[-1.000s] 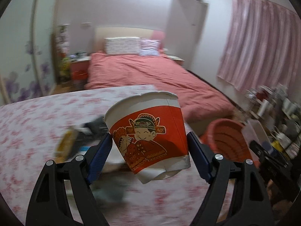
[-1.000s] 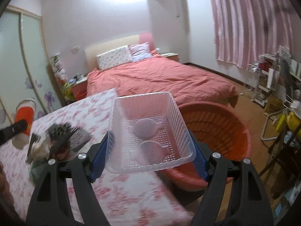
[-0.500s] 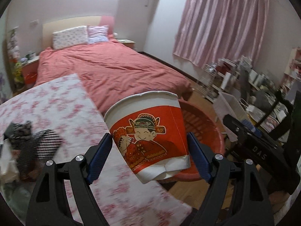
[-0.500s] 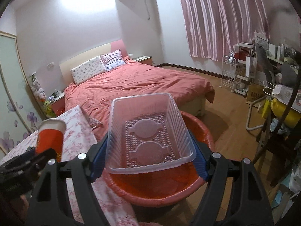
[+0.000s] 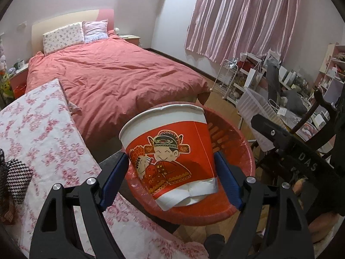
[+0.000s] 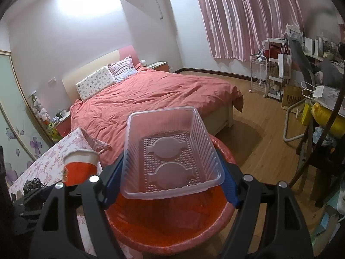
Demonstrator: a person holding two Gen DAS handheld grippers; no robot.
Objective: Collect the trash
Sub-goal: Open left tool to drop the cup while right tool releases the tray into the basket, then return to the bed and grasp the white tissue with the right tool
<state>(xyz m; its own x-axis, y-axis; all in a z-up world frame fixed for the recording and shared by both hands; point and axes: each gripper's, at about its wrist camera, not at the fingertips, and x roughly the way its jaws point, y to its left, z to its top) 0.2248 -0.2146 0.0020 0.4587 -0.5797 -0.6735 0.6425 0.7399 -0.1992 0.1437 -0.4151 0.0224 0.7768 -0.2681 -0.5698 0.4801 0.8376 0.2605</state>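
Grippers both grip trash: left gripper (image 5: 172, 172) pinches paper cup (image 5: 170, 151), right gripper (image 6: 172, 172) clamps plastic tray (image 6: 170, 151) (above red bin (image 6: 172, 226)).

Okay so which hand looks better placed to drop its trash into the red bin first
Right, probably. The right gripper holds the clear plastic tray directly over the red bin. The left gripper holds the paper noodle cup nearer the bin's edge by the floral table.

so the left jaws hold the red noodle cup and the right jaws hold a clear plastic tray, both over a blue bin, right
Not quite: the bin is red, not blue, as the right wrist view shows. The rest holds: the left gripper grips the red noodle cup and the right gripper grips the clear plastic tray, both over it.
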